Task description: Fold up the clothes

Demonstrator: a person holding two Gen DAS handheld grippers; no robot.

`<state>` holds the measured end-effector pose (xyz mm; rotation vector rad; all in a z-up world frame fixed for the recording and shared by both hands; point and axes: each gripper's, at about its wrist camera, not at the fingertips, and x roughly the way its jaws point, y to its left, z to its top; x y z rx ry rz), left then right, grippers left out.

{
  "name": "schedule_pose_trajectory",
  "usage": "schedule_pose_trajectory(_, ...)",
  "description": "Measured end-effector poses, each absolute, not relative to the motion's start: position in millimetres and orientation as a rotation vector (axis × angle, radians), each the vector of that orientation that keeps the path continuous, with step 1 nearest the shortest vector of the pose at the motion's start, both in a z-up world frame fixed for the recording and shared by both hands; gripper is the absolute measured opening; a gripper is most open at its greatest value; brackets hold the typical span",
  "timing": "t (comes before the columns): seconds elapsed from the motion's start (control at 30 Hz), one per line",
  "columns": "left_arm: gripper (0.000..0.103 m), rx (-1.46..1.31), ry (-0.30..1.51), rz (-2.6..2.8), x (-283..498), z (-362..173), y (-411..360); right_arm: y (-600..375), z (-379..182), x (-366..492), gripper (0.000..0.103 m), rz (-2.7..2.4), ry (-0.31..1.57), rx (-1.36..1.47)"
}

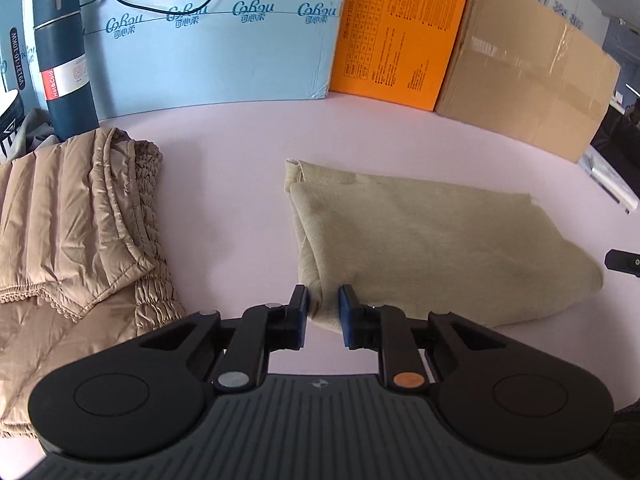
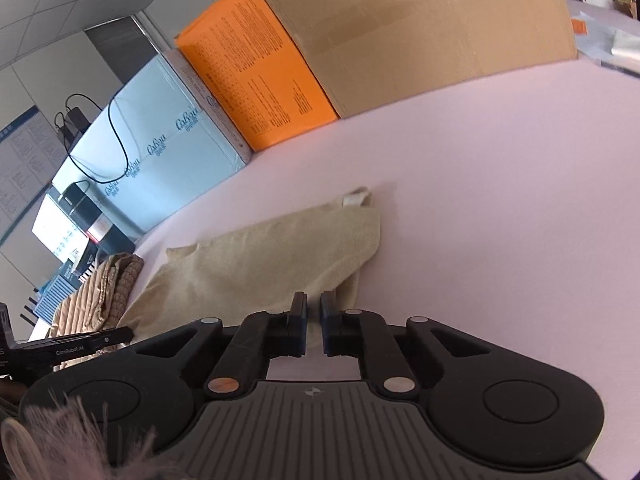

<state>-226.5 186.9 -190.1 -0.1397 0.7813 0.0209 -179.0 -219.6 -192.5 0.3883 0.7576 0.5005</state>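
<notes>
A beige folded cloth (image 1: pixel 420 240) lies on the pink table (image 1: pixel 240 152). In the left wrist view my left gripper (image 1: pixel 324 296) is shut on the cloth's near left corner, and the fabric fills the gap between its blue pads. The right wrist view has the same cloth (image 2: pixel 260 260) stretching away to the left. My right gripper (image 2: pixel 314 300) sits at its near right edge with the jaws almost together. The cloth's edge runs in between the fingertips. A black part of that right gripper (image 1: pixel 624 262) shows beside the cloth's right corner.
A tan quilted jacket (image 1: pixel 80 240) lies bunched at the left, with a dark flask (image 1: pixel 66 60) behind it. A light blue box (image 1: pixel 220 40), an orange box (image 1: pixel 400 28) and a cardboard box (image 1: pixel 520 72) line the table's far side.
</notes>
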Motion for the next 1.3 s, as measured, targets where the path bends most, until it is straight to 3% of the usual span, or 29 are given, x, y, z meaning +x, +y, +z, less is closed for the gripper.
schedule_pose_trajectory(0.1,0.022,-0.047,0.875,0.048,-219.6,-203.9,181.5,-217.6,-193.9,-171.6,0.006,0.487,0.845,0.259)
schedule_pose_trajectory(0.27,0.038,0.022,0.796,0.110,-235.2,-195.7,181.3,-224.6,-197.1,-176.6,0.009,0.422,0.801,0.250)
schedule_pose_trajectory(0.4,0.040,0.011,0.769,0.109,-225.8,-180.2,185.3,-206.9,-188.8,-172.9,0.013,0.535,0.743,0.256)
schedule_pose_trajectory(0.47,0.048,0.028,0.770,0.051,-213.5,-178.4,175.3,-186.7,-191.4,-165.8,0.014,0.613,0.758,0.233)
schedule_pose_trajectory(0.6,0.053,0.089,0.806,-0.049,-184.0,-179.5,140.5,-139.5,-197.1,-158.4,0.014,0.759,0.778,0.139)
schedule_pose_trajectory(0.67,0.064,0.122,0.849,-0.038,-170.3,-182.6,126.2,-122.0,-198.5,-158.8,0.016,0.808,0.780,0.090)
schedule_pose_trajectory(0.77,0.065,0.163,0.927,0.016,-156.0,-193.9,116.3,-117.1,-204.4,-159.9,0.028,0.802,0.795,0.057)
schedule_pose_trajectory(0.9,0.066,0.152,1.005,0.075,-149.8,-209.2,118.7,-134.4,-213.9,-161.9,0.028,0.707,0.819,0.061)
schedule_pose_trajectory(1.07,0.080,0.106,1.015,0.105,-150.3,-210.7,126.5,-174.1,-218.4,-161.8,0.028,0.538,0.805,0.176)
schedule_pose_trajectory(1.13,0.081,0.095,1.018,0.109,-151.1,-210.9,128.4,-183.9,-208.1,-166.8,0.036,0.493,0.718,0.196)
schedule_pose_trajectory(1.27,0.086,0.093,1.022,0.119,-151.2,-210.5,128.4,-181.3,-192.7,-167.3,0.075,0.569,0.613,0.229)
schedule_pose_trajectory(1.3,0.086,0.091,1.023,0.118,-150.9,-210.4,128.5,-175.6,-194.4,-165.3,0.075,0.598,0.625,0.222)
